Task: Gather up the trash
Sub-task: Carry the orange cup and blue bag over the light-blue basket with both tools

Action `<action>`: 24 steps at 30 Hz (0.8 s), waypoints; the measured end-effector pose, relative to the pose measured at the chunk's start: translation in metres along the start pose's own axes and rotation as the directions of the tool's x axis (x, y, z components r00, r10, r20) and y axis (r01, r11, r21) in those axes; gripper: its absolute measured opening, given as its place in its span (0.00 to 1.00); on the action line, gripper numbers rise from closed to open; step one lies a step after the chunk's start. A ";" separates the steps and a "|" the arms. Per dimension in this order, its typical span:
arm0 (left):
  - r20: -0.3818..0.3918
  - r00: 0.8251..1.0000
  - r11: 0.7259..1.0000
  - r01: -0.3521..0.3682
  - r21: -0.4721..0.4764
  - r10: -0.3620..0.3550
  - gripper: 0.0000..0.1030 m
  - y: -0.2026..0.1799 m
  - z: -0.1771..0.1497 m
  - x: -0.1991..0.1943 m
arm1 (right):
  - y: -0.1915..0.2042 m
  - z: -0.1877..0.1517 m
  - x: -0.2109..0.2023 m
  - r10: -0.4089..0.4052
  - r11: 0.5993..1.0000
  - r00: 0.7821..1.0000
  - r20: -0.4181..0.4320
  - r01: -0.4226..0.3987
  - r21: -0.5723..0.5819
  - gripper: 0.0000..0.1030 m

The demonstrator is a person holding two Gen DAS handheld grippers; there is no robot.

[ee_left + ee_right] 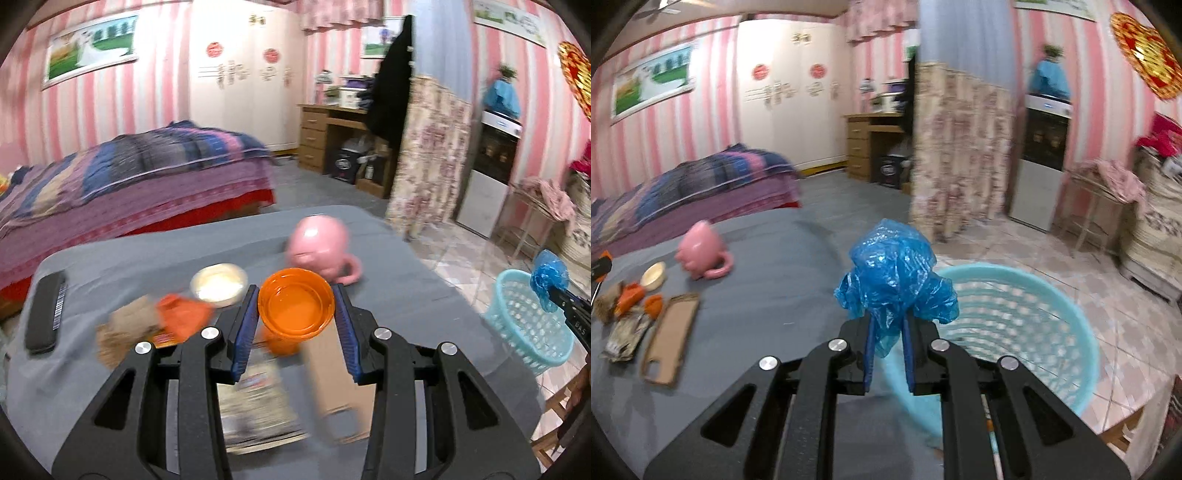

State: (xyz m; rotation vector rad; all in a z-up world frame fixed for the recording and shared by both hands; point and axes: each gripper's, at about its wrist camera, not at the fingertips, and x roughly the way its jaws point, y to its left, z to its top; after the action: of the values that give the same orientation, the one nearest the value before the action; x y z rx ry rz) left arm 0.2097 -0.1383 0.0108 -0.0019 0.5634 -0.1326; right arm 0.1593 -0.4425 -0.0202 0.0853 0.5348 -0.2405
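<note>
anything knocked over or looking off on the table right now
The pink mug lies tipped on its side on the grey table, handle low against the cloth, instead of standing upright. No spill shows around it. Beside it, wrappers and a flat cardboard piece lie scattered, uncollected.

Grey cloth-covered table [783, 280] seen, wrinkled. Pink mug [701, 254] lain on side at far part. Cream round dish [218, 285] set left of mug. Orange wrapper [183, 317] and brown crumpled paper [125, 328] found near dish. Black remote [46, 312] placed at left edge. Printed packet [255, 402] and brown cardboard piece [670, 338] lain side by side, nearer.
</note>
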 end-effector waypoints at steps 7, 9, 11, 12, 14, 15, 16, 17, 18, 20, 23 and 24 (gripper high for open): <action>-0.003 0.992 0.990 0.123 0.069 -0.123 0.38 -0.090 0.008 0.024 | -0.060 -0.002 0.007 -0.088 0.995 0.996 -0.012 0.089 0.043 0.13; -0.002 0.988 0.984 0.152 0.090 -0.153 0.38 -0.114 0.008 0.029 | -0.074 -0.003 0.009 -0.100 0.993 0.995 -0.014 0.100 0.054 0.13; -0.007 0.982 0.976 0.191 0.101 -0.191 0.38 -0.139 0.008 0.035 | -0.085 -0.003 0.011 -0.110 0.992 0.994 -0.014 0.111 0.060 0.13; -0.012 0.978 0.973 0.208 0.104 -0.208 0.38 -0.148 0.007 0.038 | -0.092 -0.003 0.011 -0.119 0.991 0.993 -0.015 0.119 0.066 0.13; -0.031 0.969 0.962 0.245 0.118 -0.243 0.38 -0.171 0.005 0.045 | -0.107 -0.005 0.013 -0.132 0.987 0.991 -0.019 0.133 0.088 0.13; -0.041 0.965 0.955 0.264 0.132 -0.261 0.38 -0.186 0.002 0.049 | -0.112 -0.005 0.014 -0.137 0.986 0.990 -0.022 0.139 0.096 0.13; -0.048 0.960 0.949 0.280 0.146 -0.275 0.38 -0.197 0.000 0.052 | -0.119 -0.007 0.015 -0.147 0.983 0.989 -0.026 0.149 0.106 0.13; -0.055 0.957 0.944 0.289 0.157 -0.284 0.38 -0.206 -0.003 0.055 | -0.123 -0.008 0.016 -0.153 0.982 0.988 -0.028 0.155 0.111 0.13; -0.066 0.954 0.939 0.299 0.169 -0.292 0.38 -0.217 -0.006 0.060 | -0.130 -0.009 0.017 -0.162 0.979 0.986 -0.032 0.165 0.119 0.13; -0.094 0.947 0.927 0.320 0.193 -0.308 0.38 -0.238 -0.014 0.069 | -0.137 -0.011 0.019 -0.171 0.976 0.985 -0.038 0.175 0.132 0.13; -0.109 0.940 0.910 0.341 0.234 -0.324 0.38 -0.263 -0.022 0.080 | -0.149 -0.011 0.023 -0.173 0.971 0.984 -0.045 0.178 0.160 0.13; -0.115 0.938 0.906 0.345 0.245 -0.326 0.38 -0.270 -0.024 0.083 | -0.153 -0.012 0.024 -0.175 0.969 0.983 -0.048 0.181 0.168 0.13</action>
State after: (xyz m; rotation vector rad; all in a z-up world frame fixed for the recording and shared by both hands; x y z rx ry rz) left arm 0.2326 -0.4158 -0.0435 0.1644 0.6102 -0.5464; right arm 0.1354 -0.5933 -0.0459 0.2099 0.5543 -0.4615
